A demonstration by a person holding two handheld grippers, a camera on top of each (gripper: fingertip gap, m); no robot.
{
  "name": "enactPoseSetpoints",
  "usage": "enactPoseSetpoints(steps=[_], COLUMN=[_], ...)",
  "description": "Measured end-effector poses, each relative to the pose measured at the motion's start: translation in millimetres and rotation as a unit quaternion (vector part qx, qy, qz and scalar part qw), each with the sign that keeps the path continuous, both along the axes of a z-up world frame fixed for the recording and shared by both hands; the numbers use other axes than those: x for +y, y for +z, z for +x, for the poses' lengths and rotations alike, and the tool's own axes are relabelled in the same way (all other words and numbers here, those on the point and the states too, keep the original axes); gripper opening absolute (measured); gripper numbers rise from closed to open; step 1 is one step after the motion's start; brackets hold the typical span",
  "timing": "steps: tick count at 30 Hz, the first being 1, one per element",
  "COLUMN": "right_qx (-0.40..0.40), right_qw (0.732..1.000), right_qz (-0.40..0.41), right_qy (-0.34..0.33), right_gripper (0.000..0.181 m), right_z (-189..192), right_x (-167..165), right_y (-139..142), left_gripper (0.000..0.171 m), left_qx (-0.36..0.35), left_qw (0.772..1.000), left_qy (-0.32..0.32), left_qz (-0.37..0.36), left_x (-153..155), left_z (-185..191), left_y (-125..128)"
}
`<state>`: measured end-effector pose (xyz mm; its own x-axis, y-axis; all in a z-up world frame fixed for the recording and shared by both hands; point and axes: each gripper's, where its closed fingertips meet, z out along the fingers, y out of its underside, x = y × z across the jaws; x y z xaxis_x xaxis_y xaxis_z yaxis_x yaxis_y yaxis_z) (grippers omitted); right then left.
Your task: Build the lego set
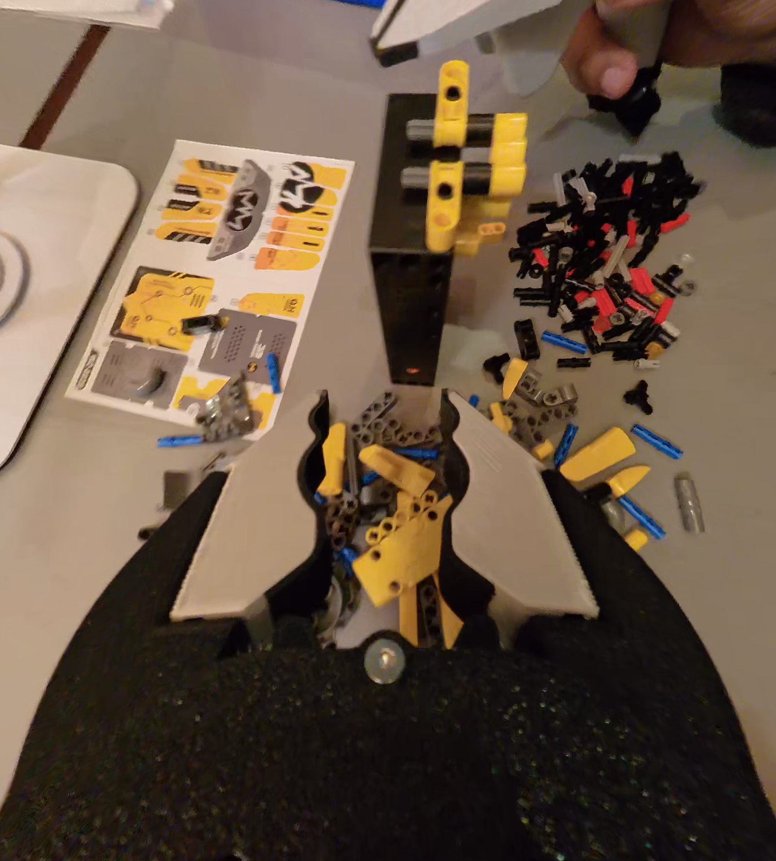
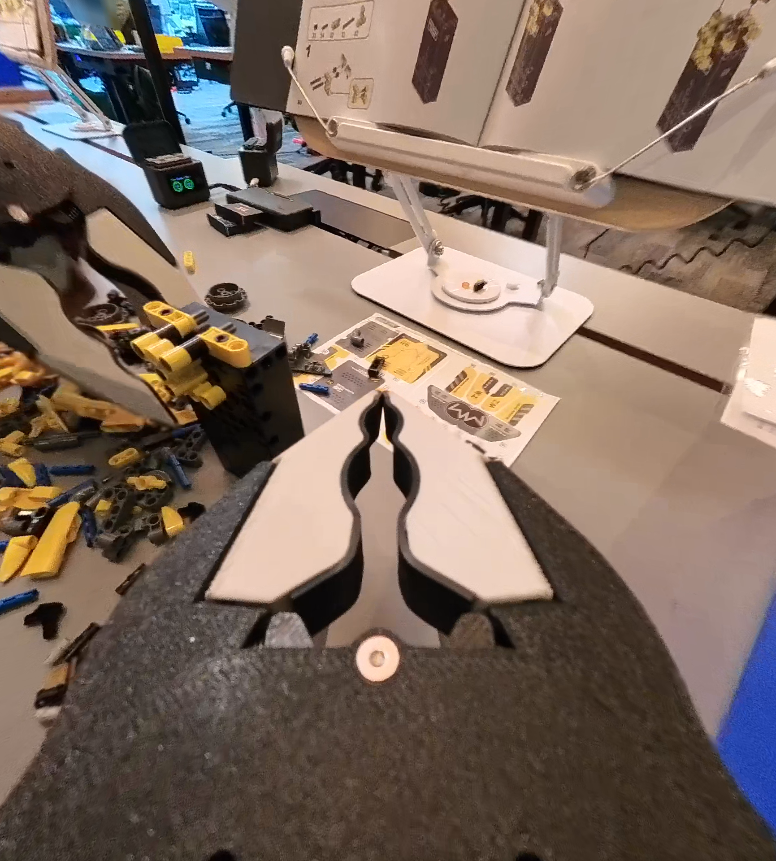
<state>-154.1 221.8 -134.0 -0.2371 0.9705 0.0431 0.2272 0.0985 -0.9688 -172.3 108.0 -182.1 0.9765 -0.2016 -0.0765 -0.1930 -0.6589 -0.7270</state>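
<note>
My left gripper [image 1: 384, 396] is open and empty, hovering over a loose pile of yellow, grey and blue building pieces [image 1: 395, 512]. Just ahead of it stands a tall black block [image 1: 411, 303] with a yellow and black pin assembly [image 1: 465, 163] on its upper part. My right gripper [image 2: 381, 396] is shut with nothing visible between its tips, held above the table beside the black block [image 2: 255, 410] and in front of a sticker sheet [image 2: 446, 386]. The left gripper's fingers [image 2: 74, 354] show at the left, close to the yellow assembly [image 2: 181, 354].
A heap of black, red and grey pins [image 1: 609, 261] lies right of the block. The sticker sheet [image 1: 218, 279] lies left of it. A white book stand [image 2: 469, 298] holds an open instruction booklet [image 2: 563, 70]. A blue box [image 2: 772, 652] stands at the right. Black devices [image 2: 176, 181] sit at the back. Left tips to right tips: about 12 centimetres.
</note>
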Motion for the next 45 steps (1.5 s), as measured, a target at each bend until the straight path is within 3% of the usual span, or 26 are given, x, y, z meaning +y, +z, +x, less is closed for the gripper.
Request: enactPoseSetpoints(steps=[7,9,10,15,19,23,29,33,39,42,45], right_qx=[0.024,0.029,0.030,0.021,0.028,0.051,0.029,-0.006,-0.038,-0.041,-0.050], right_qw=[1.000,1.000,0.999,1.000,0.999,0.996,0.995,0.997,0.997,0.997,0.996], right_qz=[-0.007,0.006,0.013,0.022,0.031,0.068,-0.012,-0.011,-0.006,-0.018,-0.040], right_qy=[0.004,0.002,0.000,-0.005,-0.006,0.040,0.090,0.078,0.068,0.065,0.066], right_gripper=[0.000,0.000,0.000,0.000,0.000,0.000,0.000,0.001,0.024,0.027,0.028], right_z=[3.4,3.5,3.2,0.9,2.5,13.3,17.5,12.7,8.1,7.5,7.0], right_x=[-2.9,-2.8,-2.1,2.0,5.1,-0.5,-8.5,-5.4,-3.6,-0.9,1.8], right_y=[13.1,13.9,12.9,5.9,10.7,17.4,7.4,-9.2,-24.5,-24.5,-25.4], left_gripper=[0.044,0.008,0.000,0.000,0.000,0.000,0.000,0.000,0.006,0.018,0.019], left_qx=[-0.096,-0.097,-0.094,-0.096,-0.073,-0.052,-0.035,-0.028,-0.021,-0.030,-0.054], left_qw=[0.986,0.982,0.980,0.971,0.975,0.981,0.979,0.975,0.973,0.967,0.965], left_qy=[0.097,0.104,0.108,0.129,0.137,0.126,0.131,0.146,0.164,0.186,0.190], left_qz=[0.094,0.122,0.139,0.178,0.157,0.136,0.155,0.164,0.162,0.169,0.171], left_x=[-49.6,-63.2,-68.4,-77.9,-75.3,-73.4,-74.5,-76.1,-81.7,-86.9,-91.2], left_z=[-48.5,-57.5,-61.3,-72.6,-75.5,-70.2,-69.8,-75.0,-81.9,-89.1,-91.4], left_y=[21.3,26.7,31.4,45.3,33.7,26.8,39.6,44.0,44.5,44.9,42.1])
